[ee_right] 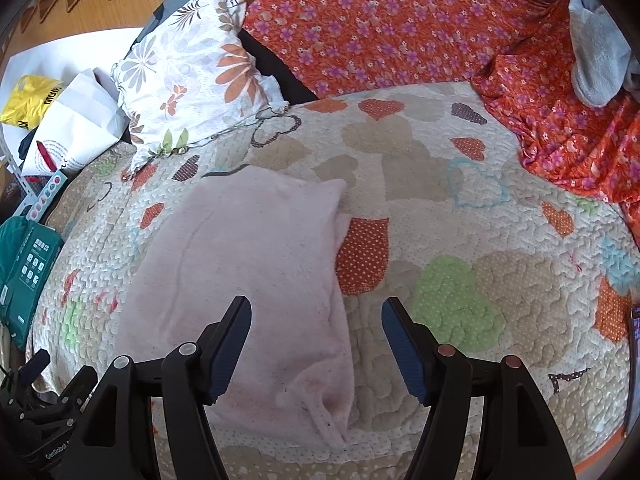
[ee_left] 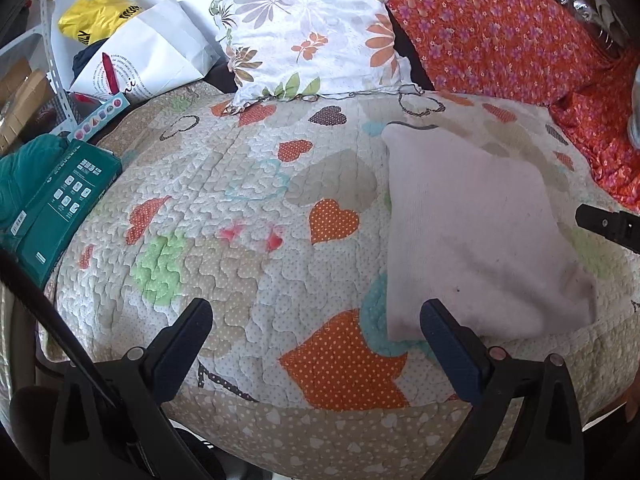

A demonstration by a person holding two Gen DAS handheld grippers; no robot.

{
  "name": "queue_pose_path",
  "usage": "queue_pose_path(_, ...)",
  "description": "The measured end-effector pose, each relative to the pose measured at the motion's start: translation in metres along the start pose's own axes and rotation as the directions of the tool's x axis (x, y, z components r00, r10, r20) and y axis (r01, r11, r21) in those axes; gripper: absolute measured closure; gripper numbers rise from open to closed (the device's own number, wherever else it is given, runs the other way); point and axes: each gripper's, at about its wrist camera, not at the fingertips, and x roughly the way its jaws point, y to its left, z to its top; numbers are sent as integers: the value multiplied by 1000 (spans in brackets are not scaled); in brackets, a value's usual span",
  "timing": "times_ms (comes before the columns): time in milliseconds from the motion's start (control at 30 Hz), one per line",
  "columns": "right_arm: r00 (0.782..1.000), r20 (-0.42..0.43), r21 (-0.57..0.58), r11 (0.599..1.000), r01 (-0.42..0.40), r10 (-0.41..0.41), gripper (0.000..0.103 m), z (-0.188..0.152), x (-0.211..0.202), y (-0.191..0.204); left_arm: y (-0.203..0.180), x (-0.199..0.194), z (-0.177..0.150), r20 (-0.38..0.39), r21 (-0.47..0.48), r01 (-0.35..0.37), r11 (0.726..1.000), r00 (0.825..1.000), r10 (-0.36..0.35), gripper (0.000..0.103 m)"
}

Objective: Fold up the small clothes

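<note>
I see both grippers, left [ee_left: 316, 344] and right [ee_right: 316, 344], spread wide, empty, touching nothing. One folded pink cloth [ee_right: 256, 264] on the quilt [ee_right: 460, 208]; two pillows [ee_right: 192, 76].

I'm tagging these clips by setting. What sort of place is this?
Most likely a home, on a bed or daybed: a quilted heart-print cover serves as the work surface, a floral pillow leans at its back, and bags and a green box are piled beside it. A folded pink garment lies on the cover.
</note>
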Motion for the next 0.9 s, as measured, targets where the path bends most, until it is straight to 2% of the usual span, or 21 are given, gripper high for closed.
queue_pose_path(467, 1000, -24, -50, 999, 17, -18, 30, -4, 14, 11, 5, 19, -4, -62, 6, -21, 1000, 998, 21, 0)
queue_pose_path(900, 999, -10, -115, 992, 43, -44, 30, -7, 16, 22, 5, 36, -4, -116, -15, 15, 1000, 993, -16, 0)
